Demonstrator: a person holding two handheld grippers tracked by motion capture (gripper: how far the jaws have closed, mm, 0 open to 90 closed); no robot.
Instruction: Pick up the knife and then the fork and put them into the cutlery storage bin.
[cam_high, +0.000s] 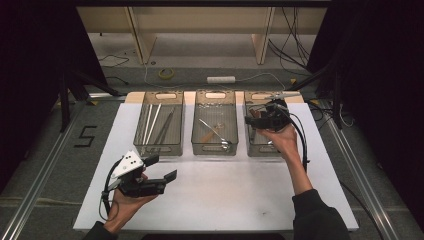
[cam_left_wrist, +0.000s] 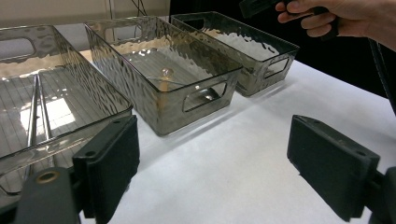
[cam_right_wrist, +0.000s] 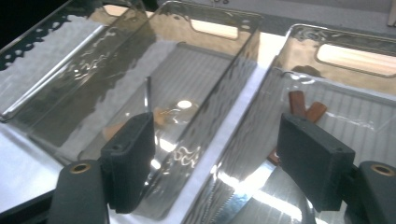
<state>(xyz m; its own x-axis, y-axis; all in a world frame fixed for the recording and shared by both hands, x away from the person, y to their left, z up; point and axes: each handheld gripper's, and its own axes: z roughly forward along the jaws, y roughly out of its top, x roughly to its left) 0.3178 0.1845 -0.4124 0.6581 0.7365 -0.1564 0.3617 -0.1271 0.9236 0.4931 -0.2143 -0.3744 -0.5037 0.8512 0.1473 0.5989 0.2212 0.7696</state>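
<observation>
Three clear bins stand in a row at the back of the white table (cam_high: 225, 195). My right gripper (cam_high: 254, 119) hovers over the right bin (cam_high: 253, 148), open, with nothing between its jaws. In the right gripper view it (cam_right_wrist: 217, 158) looks down across the wall between the middle bin (cam_right_wrist: 205, 65) and the right bin (cam_right_wrist: 299, 35), where brown handles (cam_right_wrist: 306, 108) and a serrated blade (cam_right_wrist: 232, 204) lie. My left gripper (cam_high: 164, 168) rests in the hand at the front left of the table, open and empty, its jaws (cam_left_wrist: 217, 170) pointing toward the bins.
The left bin (cam_high: 161, 95) holds long thin metal tools (cam_high: 152, 122). Scissors and a wooden-handled tool (cam_high: 215, 132) lie in the middle bin (cam_high: 215, 94). A thin silvery tool (cam_high: 286, 94) lies at the right bin's far rim. Cables and a tape roll (cam_high: 166, 73) are on the floor behind.
</observation>
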